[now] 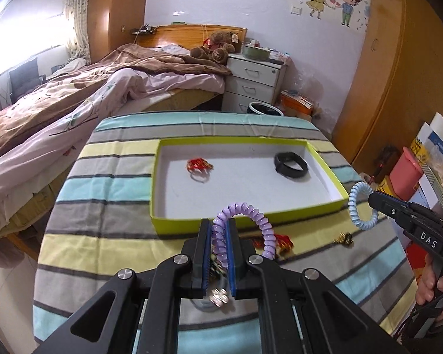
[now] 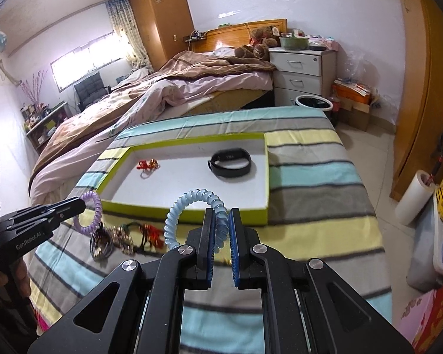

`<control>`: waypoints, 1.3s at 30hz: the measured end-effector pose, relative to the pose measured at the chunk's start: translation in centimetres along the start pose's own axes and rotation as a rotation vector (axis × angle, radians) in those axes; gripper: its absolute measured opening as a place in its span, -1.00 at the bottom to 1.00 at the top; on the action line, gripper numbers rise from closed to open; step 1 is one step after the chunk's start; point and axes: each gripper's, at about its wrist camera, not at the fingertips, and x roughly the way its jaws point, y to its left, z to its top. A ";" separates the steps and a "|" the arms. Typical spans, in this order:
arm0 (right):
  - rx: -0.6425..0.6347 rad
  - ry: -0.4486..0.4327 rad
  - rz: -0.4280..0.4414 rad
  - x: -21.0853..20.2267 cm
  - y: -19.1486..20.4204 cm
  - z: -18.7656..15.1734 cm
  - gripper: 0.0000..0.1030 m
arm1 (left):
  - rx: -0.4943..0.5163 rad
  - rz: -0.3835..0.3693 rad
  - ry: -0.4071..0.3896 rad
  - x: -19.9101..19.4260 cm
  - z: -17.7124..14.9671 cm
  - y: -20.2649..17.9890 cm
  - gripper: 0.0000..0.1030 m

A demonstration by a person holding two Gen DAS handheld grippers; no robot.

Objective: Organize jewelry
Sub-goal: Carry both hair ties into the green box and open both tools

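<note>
At lower centre of the left wrist view, the left gripper (image 1: 219, 230) pinches the purple coil bracelet (image 1: 258, 224) — its dangling charm may snag. At right edge, the right gripper (image 1: 370, 199) clamps the blue coil bracelet (image 1: 354, 203), which could slip short of the green tray (image 1: 330, 174).

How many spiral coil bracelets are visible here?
2: the purple coil bracelet clamped in the left gripper, the blue coil bracelet clamped in the right gripper.
</note>
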 end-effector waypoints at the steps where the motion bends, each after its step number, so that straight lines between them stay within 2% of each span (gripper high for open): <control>1: -0.007 -0.001 -0.002 0.3 0.2 0.4 -0.81 | 0.002 0.005 -0.004 0.1 0.3 0.2 -0.82; 8: -0.039 0.008 -0.003 2.7 1.4 3.1 -0.81 | -0.006 0.012 -0.004 1.6 2.4 1.6 -0.82; 20: -0.093 0.078 -0.009 9.4 3.3 6.6 -0.81 | -0.024 0.017 0.038 6.3 4.9 3.2 -0.82; 30: -0.115 0.165 -0.008 14.5 3.8 7.2 -0.81 | -0.033 0.018 0.090 10.0 5.3 4.1 -0.82; 39: -0.135 0.212 -0.011 16.9 3.9 7.2 -0.81 | -0.044 0.024 0.142 12.0 4.7 4.7 -0.82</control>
